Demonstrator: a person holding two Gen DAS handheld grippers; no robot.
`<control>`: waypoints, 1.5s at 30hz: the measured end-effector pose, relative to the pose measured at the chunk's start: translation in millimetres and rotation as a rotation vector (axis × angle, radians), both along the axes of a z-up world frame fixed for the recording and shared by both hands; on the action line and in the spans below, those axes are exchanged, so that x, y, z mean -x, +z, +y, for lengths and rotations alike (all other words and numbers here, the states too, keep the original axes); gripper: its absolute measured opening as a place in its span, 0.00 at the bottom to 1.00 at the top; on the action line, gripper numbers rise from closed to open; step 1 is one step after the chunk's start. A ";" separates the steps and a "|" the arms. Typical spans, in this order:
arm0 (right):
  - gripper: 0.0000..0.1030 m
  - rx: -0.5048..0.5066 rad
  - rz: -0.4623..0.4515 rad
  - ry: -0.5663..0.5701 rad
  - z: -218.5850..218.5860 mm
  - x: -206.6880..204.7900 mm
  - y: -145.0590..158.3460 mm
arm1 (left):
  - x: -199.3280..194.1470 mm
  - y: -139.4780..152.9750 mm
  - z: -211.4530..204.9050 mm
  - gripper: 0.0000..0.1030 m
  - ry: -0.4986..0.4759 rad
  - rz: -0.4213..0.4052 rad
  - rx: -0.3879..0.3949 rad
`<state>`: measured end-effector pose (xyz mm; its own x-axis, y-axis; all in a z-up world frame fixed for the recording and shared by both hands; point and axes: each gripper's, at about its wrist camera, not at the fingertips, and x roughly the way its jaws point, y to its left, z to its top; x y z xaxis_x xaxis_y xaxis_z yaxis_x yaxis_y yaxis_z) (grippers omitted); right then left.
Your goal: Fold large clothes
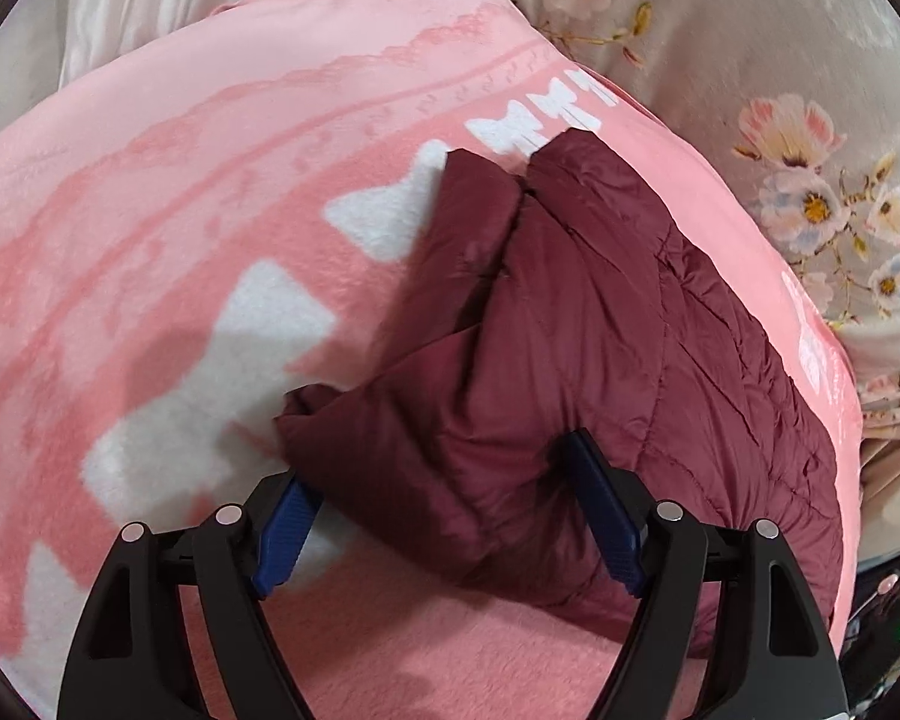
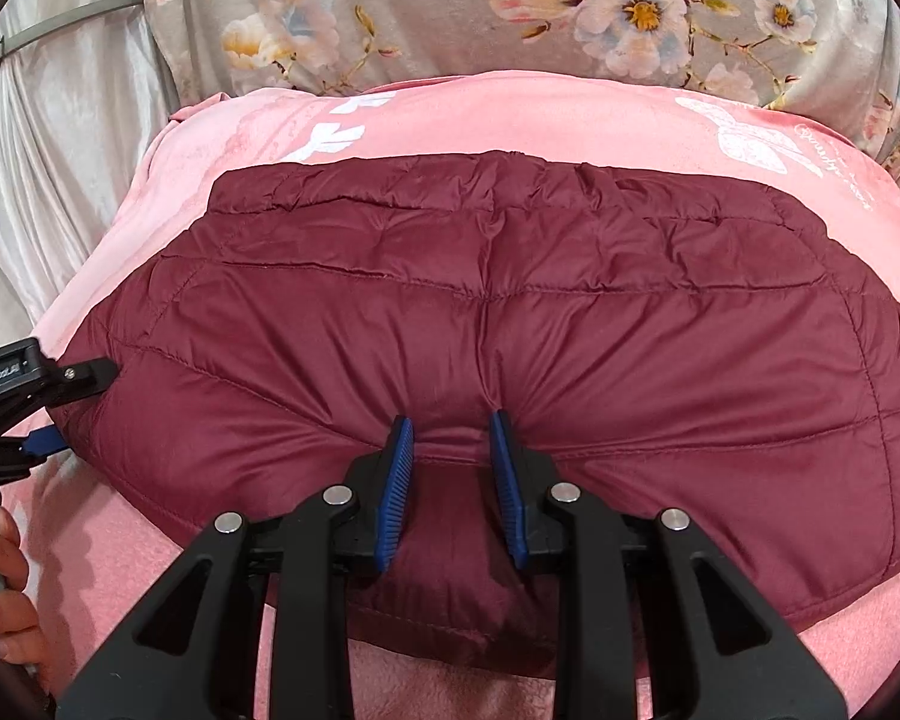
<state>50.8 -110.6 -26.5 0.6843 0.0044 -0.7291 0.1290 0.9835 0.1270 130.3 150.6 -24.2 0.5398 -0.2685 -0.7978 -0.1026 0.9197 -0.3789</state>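
A maroon quilted jacket (image 1: 600, 330) (image 2: 510, 312) lies folded on a pink blanket (image 1: 150, 180) (image 2: 510, 114) with white prints. My right gripper (image 2: 450, 450) is shut on a puckered fold at the middle of the jacket's near edge. My left gripper (image 1: 438, 462) stands wide at the jacket's left corner, and the puffy corner fills the gap between its fingers. Its right finger digs into the fabric and its left pad (image 1: 288, 528) sits at the corner's edge without a clear squeeze. In the right wrist view the left gripper (image 2: 78, 405) straddles the jacket's left edge.
A grey floral sheet (image 1: 780, 60) (image 2: 450, 12) lies beyond the blanket. Silvery white fabric (image 2: 60, 150) hangs at the left. A person's hand (image 2: 0, 570) holds the left gripper's handle. Dark gear with a green light (image 1: 897, 630) sits past the blanket's right edge.
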 end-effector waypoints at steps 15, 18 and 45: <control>0.18 -0.067 0.029 -0.029 -21.0 27.9 1.1 | 42.9 113.8 -64.8 0.09 -0.209 -0.263 -0.117; 0.17 -0.112 0.041 -0.016 -30.3 27.7 4.6 | 54.4 137.6 -93.6 0.09 -0.273 -0.316 -0.155; 0.53 -0.174 -0.129 -0.206 -159.4 134.0 91.6 | 98.4 112.1 -223.2 0.74 -0.544 -0.200 -0.170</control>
<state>-83.2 -270.0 65.1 0.7707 -0.0267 -0.6366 0.2956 0.9001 0.3201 31.8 -72.6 88.0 0.5043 -0.4261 -0.7511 0.4577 0.8694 -0.1859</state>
